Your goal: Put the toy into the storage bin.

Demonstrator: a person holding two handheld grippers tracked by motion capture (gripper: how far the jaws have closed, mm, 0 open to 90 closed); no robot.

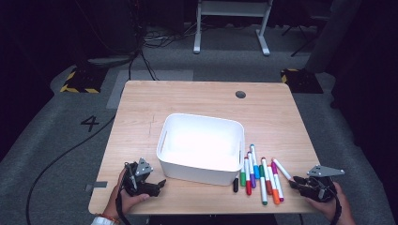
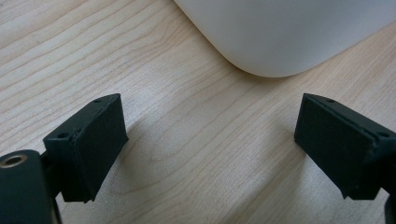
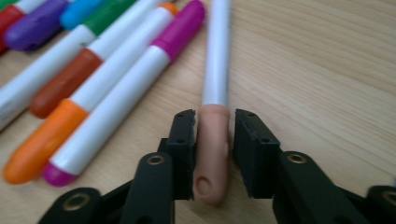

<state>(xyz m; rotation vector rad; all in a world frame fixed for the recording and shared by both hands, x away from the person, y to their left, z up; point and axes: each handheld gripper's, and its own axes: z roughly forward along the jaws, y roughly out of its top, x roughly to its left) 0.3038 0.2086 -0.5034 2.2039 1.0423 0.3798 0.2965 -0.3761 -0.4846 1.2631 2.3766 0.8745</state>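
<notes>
A white bin (image 1: 165,132) stands mid-table; its rounded corner (image 2: 280,37) shows in the left gripper view. To its right lie several coloured markers (image 1: 259,176) side by side. The rightmost is a white marker with a peach cap (image 3: 217,70), also seen in the high view (image 1: 281,168). My right gripper (image 3: 215,140) has its jaws closed in on that cap, and the marker lies flat on the wood. At the table's front right is the same gripper (image 1: 294,183). My left gripper (image 2: 210,140) is open over bare wood, at the bin's front left corner (image 1: 162,183).
The wooden table (image 1: 141,103) has a small dark hole (image 1: 240,94) at the back. A black marker (image 1: 235,184) lies nearest the bin's front wall. Orange and magenta markers (image 3: 116,107) lie just left of the held one. A white frame (image 1: 232,23) stands on the floor beyond.
</notes>
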